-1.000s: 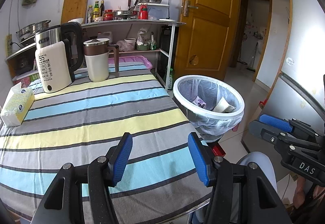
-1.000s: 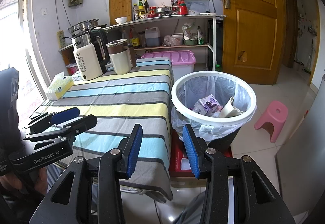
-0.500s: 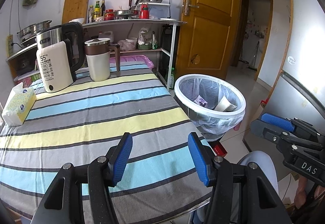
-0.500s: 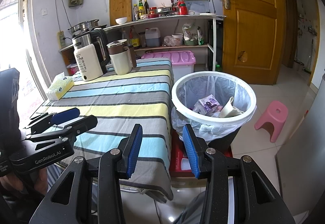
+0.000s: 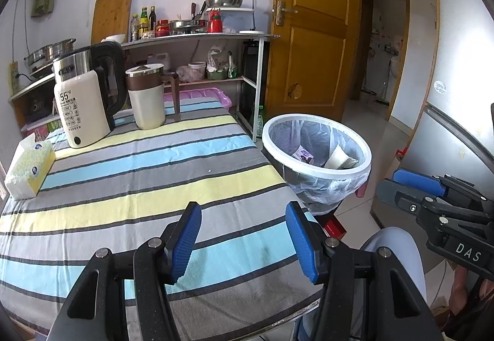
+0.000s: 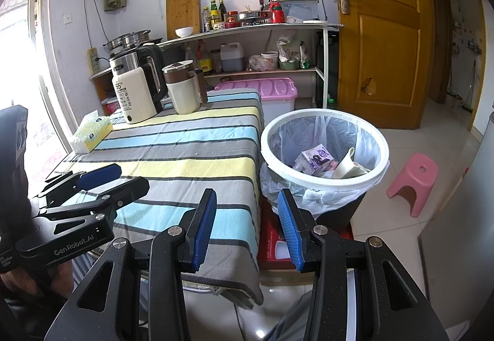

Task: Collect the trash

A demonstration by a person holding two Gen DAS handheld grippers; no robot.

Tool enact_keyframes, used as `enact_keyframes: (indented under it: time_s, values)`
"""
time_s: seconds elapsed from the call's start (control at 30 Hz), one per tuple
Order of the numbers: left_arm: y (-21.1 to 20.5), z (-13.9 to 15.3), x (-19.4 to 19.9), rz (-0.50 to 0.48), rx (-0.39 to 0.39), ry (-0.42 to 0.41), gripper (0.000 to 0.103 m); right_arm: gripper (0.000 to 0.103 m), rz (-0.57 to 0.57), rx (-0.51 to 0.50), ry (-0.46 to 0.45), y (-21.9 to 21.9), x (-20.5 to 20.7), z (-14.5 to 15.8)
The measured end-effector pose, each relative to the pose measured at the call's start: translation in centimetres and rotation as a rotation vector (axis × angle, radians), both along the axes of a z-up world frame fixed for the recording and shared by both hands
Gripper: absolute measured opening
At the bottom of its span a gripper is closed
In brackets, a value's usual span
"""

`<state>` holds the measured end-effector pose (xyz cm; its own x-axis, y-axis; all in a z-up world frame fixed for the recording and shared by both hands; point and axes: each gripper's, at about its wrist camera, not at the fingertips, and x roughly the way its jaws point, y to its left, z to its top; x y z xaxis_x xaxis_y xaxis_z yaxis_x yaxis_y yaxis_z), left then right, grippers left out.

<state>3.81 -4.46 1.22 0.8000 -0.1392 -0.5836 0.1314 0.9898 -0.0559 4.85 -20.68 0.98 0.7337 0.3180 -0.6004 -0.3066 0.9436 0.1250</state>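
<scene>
A white-rimmed trash bin point(image 5: 318, 152) point(image 6: 324, 152) lined with a clear bag stands on the floor right of the table. Inside lie a purple packet point(image 6: 318, 160) and a crumpled paper cup point(image 6: 349, 168). My left gripper point(image 5: 242, 236) is open and empty above the near edge of the striped tablecloth point(image 5: 139, 174); it also shows in the right wrist view point(image 6: 92, 177). My right gripper point(image 6: 244, 223) is open and empty, between the table's corner and the bin; it also shows in the left wrist view point(image 5: 410, 183).
A white kettle point(image 5: 83, 103), a cream jug point(image 5: 148, 97) and a tissue box point(image 5: 27, 168) stand at the table's far and left side. A pink stool point(image 6: 413, 180), a red box point(image 6: 278, 245) under the bin, a pink storage box point(image 6: 265, 90), a shelf point(image 6: 247, 29) and a wooden door point(image 6: 379, 32) surround it.
The left wrist view has drifted slightly, so the kettle, jug and bin sit a little further right and lower. Both grippers stay open and empty.
</scene>
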Motion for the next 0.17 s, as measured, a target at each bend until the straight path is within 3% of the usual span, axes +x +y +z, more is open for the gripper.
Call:
enact_keyframes:
  time_s: [0.17]
  values:
    - [0.04,-0.01,0.04,0.005,0.000,-0.001,0.057,0.043,0.000,0.000,-0.001,0.01,-0.05,0.07]
